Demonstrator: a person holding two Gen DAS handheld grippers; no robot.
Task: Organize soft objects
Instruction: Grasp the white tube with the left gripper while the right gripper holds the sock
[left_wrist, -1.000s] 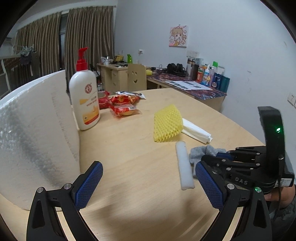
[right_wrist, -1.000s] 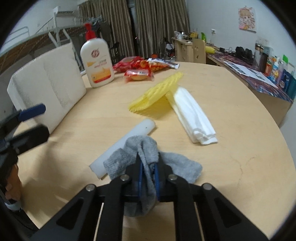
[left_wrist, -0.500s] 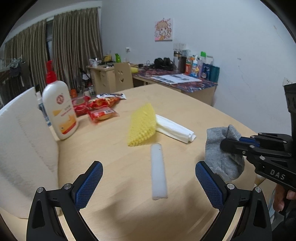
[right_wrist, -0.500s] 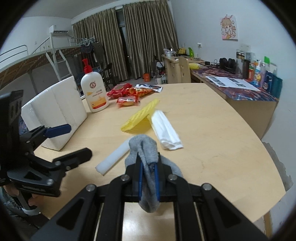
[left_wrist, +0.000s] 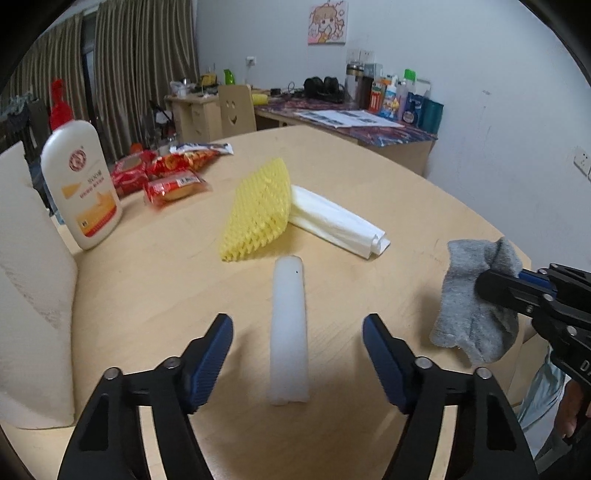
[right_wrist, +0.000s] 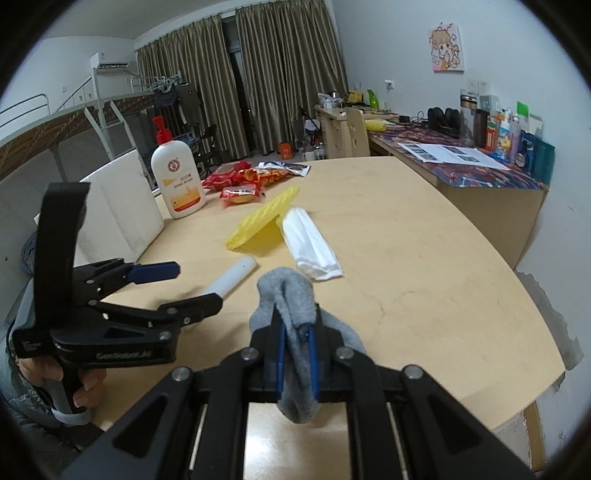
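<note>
A white foam stick (left_wrist: 288, 295) lies on the round wooden table (left_wrist: 166, 295), pointing away from me. My left gripper (left_wrist: 297, 328) straddles its near end. Its jaws are closing, and both blue pads (left_wrist: 214, 354) still stand clear of the stick. My right gripper (right_wrist: 295, 332) is shut on a grey sock (right_wrist: 291, 295), held off the table at the right, with the sock (left_wrist: 476, 306) drooping from the fingers. Beyond the stick lie a yellow foam net (left_wrist: 258, 214) and a folded white sheet (left_wrist: 336, 221). In the right wrist view the left gripper (right_wrist: 195, 286) hovers over the stick (right_wrist: 232, 277).
A white lotion bottle with a red pump (left_wrist: 81, 188) and red snack packets (left_wrist: 173, 184) sit at the far left. A big white foam block (left_wrist: 29, 295) stands along the table's left edge. The table's rim (right_wrist: 517, 295) curves close on the right.
The left gripper has come forward over the foam stick and its jaws have narrowed. The right gripper has lifted the sock off the table and carried it to the right.
</note>
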